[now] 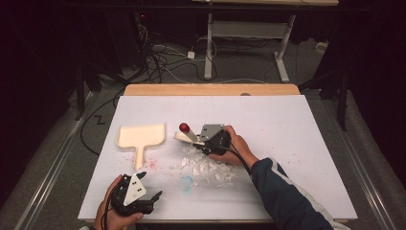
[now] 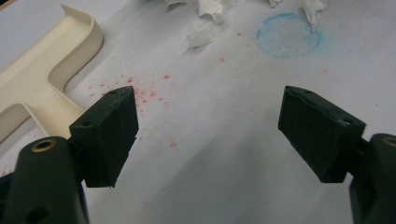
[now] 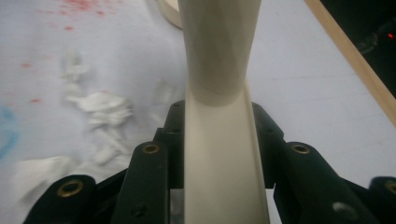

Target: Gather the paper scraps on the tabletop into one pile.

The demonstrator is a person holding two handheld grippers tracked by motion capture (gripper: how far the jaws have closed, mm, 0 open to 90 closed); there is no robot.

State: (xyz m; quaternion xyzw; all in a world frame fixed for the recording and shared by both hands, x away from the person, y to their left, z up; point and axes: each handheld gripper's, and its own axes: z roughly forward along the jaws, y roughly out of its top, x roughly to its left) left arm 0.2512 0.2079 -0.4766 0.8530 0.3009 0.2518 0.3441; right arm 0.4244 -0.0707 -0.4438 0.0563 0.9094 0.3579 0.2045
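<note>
The left gripper (image 1: 149, 197) is waiting at the bottom left, jaws wide apart, holding nothing. Up from it, the dustpan (image 1: 141, 136) is lying flat. At the middle, the right gripper (image 1: 203, 140) is squeezing the brush (image 1: 187, 132); sweep the paper scraps (image 1: 206, 165) gently toward the pan.

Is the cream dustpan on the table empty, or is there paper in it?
Empty: the dustpan lies flat with a bare tray, and the paper scraps lie apart on the table.

hidden: brush (image 3: 219, 56) head cut off by top edge | dustpan (image 2: 44, 79) cropped (left edge)
</note>
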